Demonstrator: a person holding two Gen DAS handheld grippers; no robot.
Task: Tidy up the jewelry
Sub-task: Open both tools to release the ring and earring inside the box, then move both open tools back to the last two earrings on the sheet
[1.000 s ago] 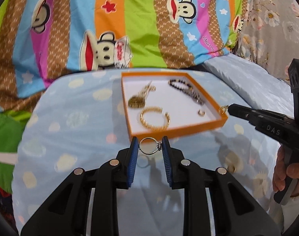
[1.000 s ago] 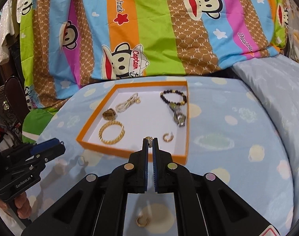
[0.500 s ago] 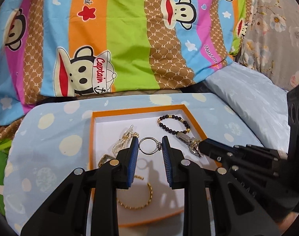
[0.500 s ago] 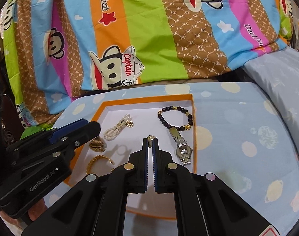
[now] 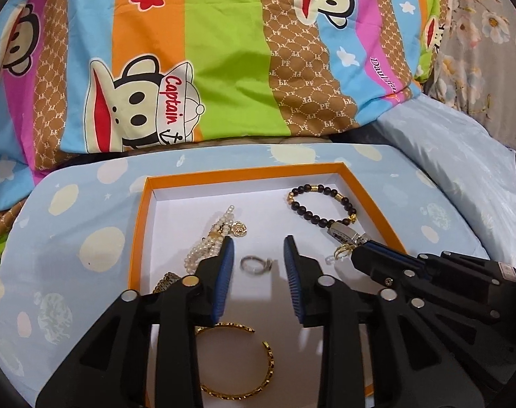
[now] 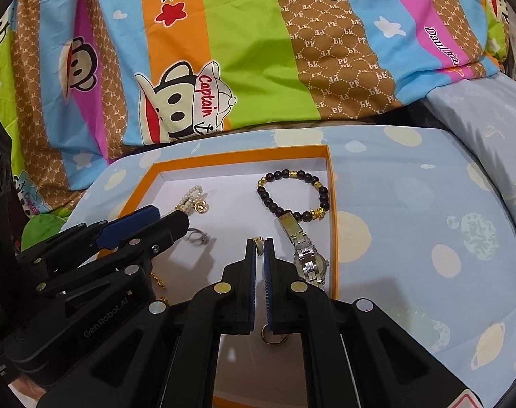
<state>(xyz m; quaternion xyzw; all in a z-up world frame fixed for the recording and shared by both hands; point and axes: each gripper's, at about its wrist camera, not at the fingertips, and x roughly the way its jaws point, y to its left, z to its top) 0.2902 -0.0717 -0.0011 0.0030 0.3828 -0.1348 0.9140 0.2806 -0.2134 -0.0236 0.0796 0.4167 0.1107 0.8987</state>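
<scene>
Over the orange tray [image 5: 140,238] on the bed, the left gripper [image 5: 258,258] has its jaws opening; the silver ring [image 5: 254,265] lies loose on the tray's white floor between them, touching neither pad. The right gripper [image 6: 260,250] is nearly closed, pinching a small gold earring [image 6: 258,242] at its tips, its jaws just easing apart. A beaded bracelet [image 6: 292,193] lies toward the tray's far right corner, a watch [image 6: 307,258] along its right edge, a gold bangle [image 5: 244,374] near its front edge.
</scene>
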